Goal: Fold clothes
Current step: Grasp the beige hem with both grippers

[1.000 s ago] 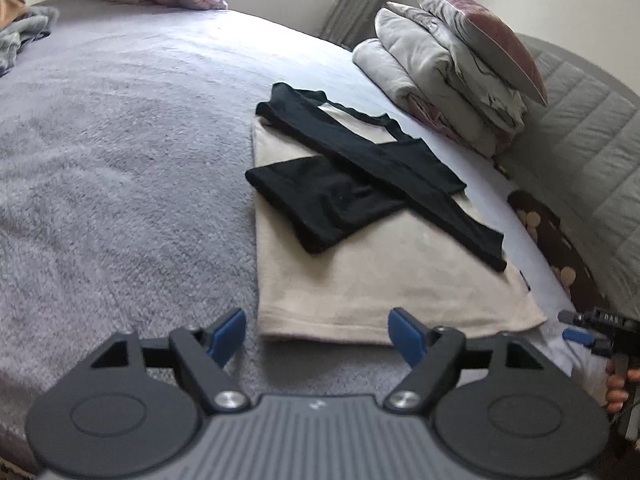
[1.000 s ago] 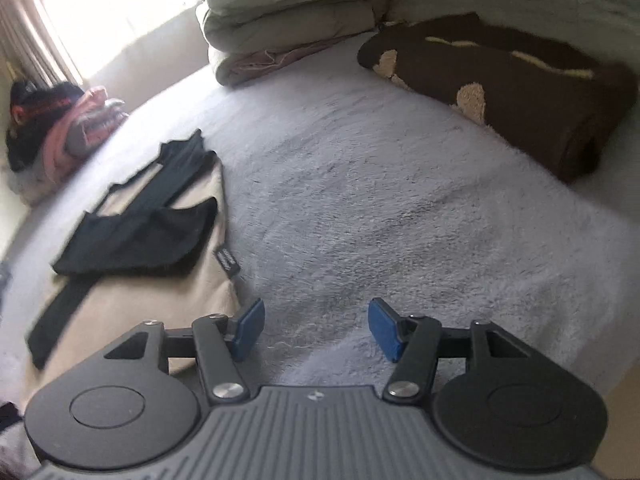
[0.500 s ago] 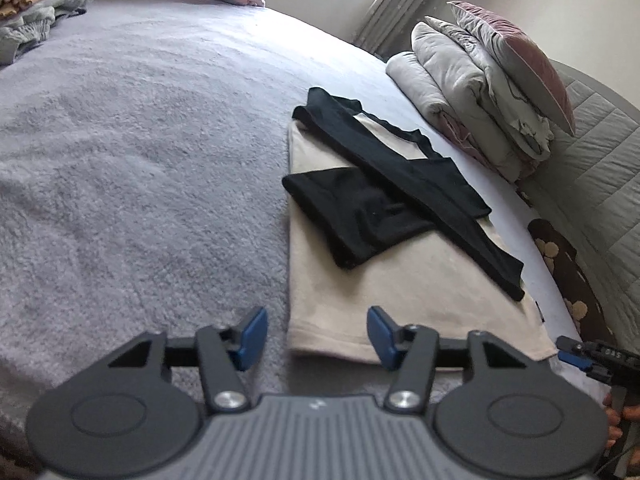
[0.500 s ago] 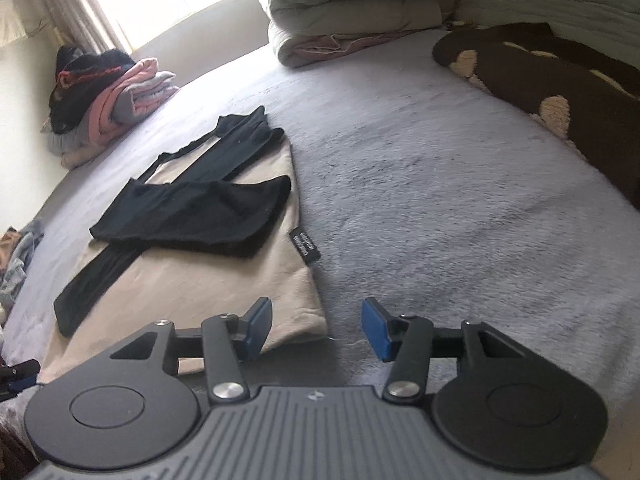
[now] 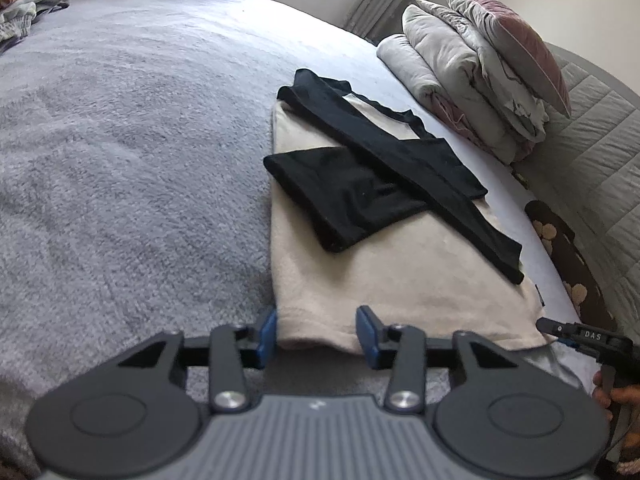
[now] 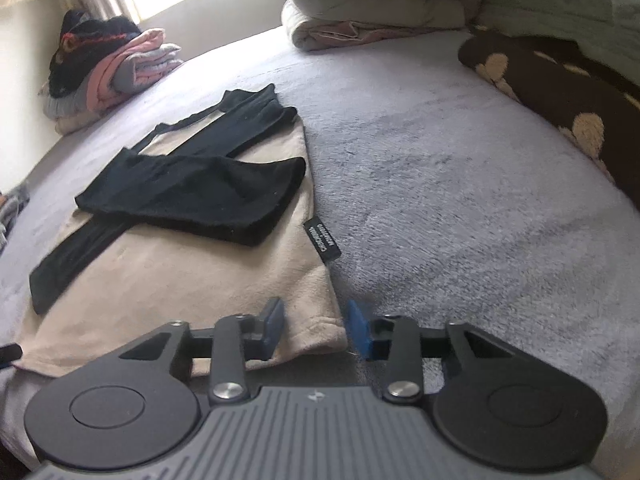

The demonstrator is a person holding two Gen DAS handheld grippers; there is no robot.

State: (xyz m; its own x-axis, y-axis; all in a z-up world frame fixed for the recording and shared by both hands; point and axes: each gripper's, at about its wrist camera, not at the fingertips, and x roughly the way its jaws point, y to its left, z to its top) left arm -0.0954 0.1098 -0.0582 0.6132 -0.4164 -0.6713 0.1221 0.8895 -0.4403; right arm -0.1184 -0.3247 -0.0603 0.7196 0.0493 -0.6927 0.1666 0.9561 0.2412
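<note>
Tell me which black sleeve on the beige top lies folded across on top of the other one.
The wide black sleeve, nearer the grippers; it crosses over the longer, narrow sleeve that runs diagonally beneath it.

We count one beige shirt (image 5: 384, 280) with two black sleeves (image 5: 344, 196), two grippers, one pillow (image 5: 516, 40) (pinkish), and one brown blanket (image 6: 560, 92).
</note>
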